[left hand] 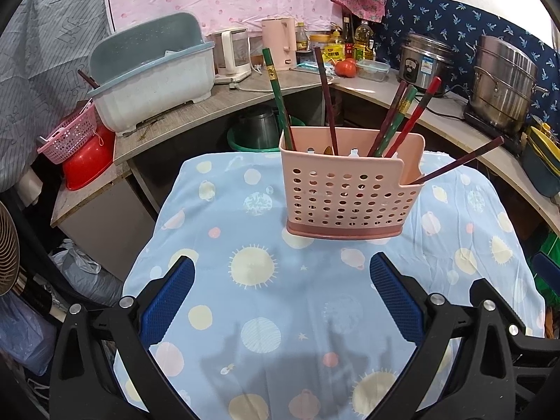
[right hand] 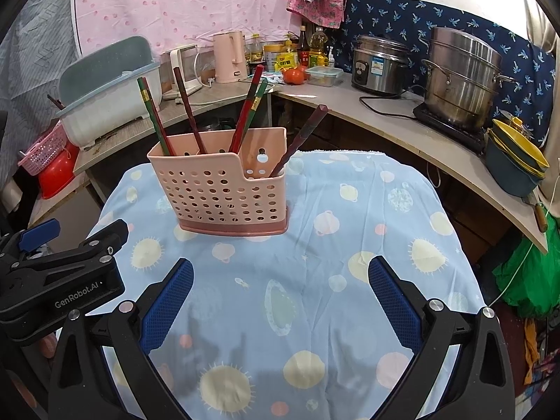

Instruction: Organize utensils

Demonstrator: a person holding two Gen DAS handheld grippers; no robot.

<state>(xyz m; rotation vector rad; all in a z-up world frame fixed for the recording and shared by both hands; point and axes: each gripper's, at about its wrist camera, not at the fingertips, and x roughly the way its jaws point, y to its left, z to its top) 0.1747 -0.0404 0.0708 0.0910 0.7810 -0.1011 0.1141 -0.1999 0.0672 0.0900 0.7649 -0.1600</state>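
Observation:
A pink perforated utensil holder (left hand: 350, 192) stands upright on the blue patterned tablecloth (left hand: 266, 301); it also shows in the right wrist view (right hand: 224, 189). Several chopsticks, green, dark brown and red, stand in it (left hand: 402, 119) (right hand: 245, 112). One dark chopstick (left hand: 462, 161) (right hand: 301, 140) leans out of its low right compartment. My left gripper (left hand: 281, 276) is open and empty, short of the holder. My right gripper (right hand: 280, 276) is open and empty, in front of the holder and a little to its right. The left gripper's body shows at the left of the right wrist view (right hand: 59, 273).
A curved counter (right hand: 385, 115) wraps behind the table with a dish rack (left hand: 150, 80), kettle (right hand: 229, 56), bottles, a tomato (right hand: 292, 75), a rice cooker (right hand: 379, 66) and a steel pot (right hand: 462, 80). Stacked bowls (right hand: 518, 164) sit at the right. A pink basket on a red bowl (left hand: 77, 147) sits at the left.

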